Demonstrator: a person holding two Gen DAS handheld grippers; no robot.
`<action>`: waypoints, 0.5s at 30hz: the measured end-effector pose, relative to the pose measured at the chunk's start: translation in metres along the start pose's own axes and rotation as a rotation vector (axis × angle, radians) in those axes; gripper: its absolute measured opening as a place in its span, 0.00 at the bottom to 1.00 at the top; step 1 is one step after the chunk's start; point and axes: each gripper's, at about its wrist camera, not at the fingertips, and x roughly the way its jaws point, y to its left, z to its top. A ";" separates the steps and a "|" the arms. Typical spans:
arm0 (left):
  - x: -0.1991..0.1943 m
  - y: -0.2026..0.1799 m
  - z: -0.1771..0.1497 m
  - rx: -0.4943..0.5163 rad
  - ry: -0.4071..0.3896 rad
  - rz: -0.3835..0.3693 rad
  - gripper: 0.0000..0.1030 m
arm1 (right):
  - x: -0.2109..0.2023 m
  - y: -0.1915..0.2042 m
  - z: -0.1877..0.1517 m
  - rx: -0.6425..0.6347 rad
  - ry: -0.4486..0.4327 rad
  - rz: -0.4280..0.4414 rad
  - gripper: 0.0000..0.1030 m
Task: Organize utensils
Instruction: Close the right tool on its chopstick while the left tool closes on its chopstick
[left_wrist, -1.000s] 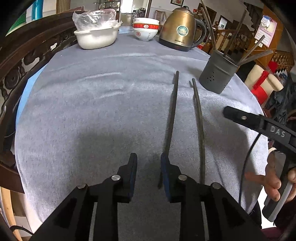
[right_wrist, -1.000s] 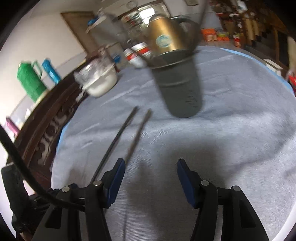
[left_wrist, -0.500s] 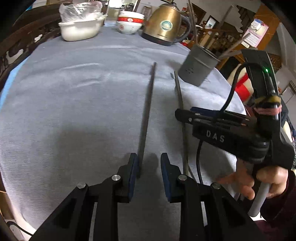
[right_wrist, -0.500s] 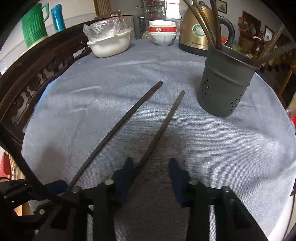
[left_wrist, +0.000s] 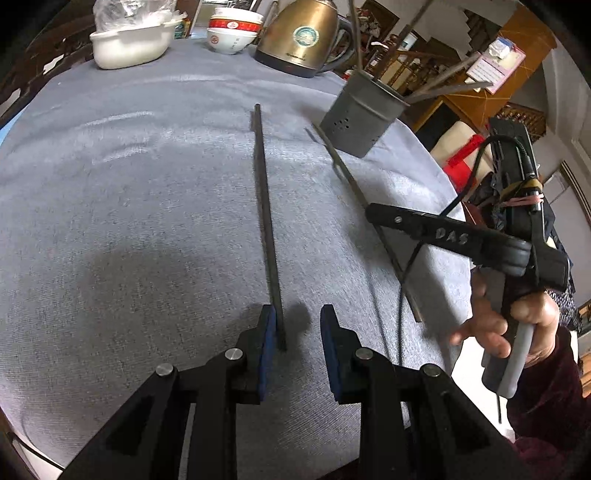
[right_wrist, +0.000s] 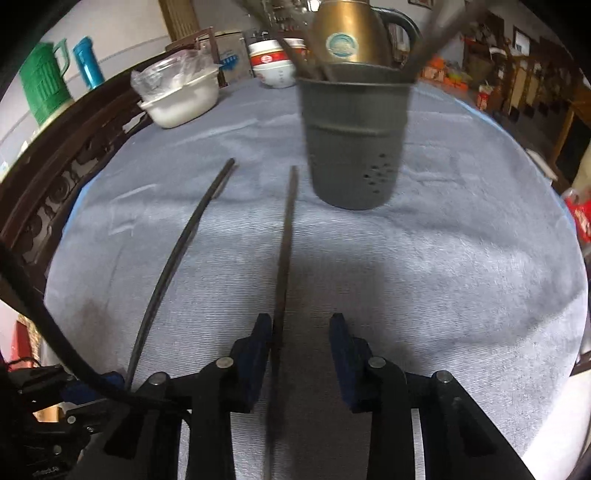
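Note:
Two long dark chopsticks lie on the grey tablecloth. The left chopstick (left_wrist: 264, 206) runs away from my left gripper (left_wrist: 297, 328), which is open with the stick's near end beside its left pad. The right chopstick (right_wrist: 284, 251) lies between the open pads of my right gripper (right_wrist: 301, 343), close to the left pad; it also shows in the left wrist view (left_wrist: 351, 181). The left chopstick also shows in the right wrist view (right_wrist: 177, 254). A grey perforated utensil holder (right_wrist: 354, 144) with several chopsticks stands beyond them, and shows in the left wrist view (left_wrist: 360, 114).
A gold kettle (left_wrist: 303, 37), stacked red-and-white bowls (left_wrist: 232, 31) and a white dish with a plastic bag (left_wrist: 129, 40) stand at the table's far edge. A carved dark wooden chair back (right_wrist: 55, 181) borders the table's left. The table edge drops off at right.
Both grippers have moved up to the near ends of the chopsticks. The right gripper has lined up over the right chopstick, and the utensil holder looms closer in its view.

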 end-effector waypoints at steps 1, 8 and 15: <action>-0.001 0.002 0.003 -0.010 -0.005 -0.003 0.25 | -0.001 -0.004 0.003 0.023 0.003 0.011 0.34; -0.015 0.018 0.013 -0.057 -0.047 0.006 0.25 | -0.003 0.006 0.036 0.011 -0.062 -0.023 0.38; -0.018 0.029 0.019 -0.064 -0.049 0.068 0.25 | 0.031 0.023 0.060 -0.003 -0.020 -0.101 0.35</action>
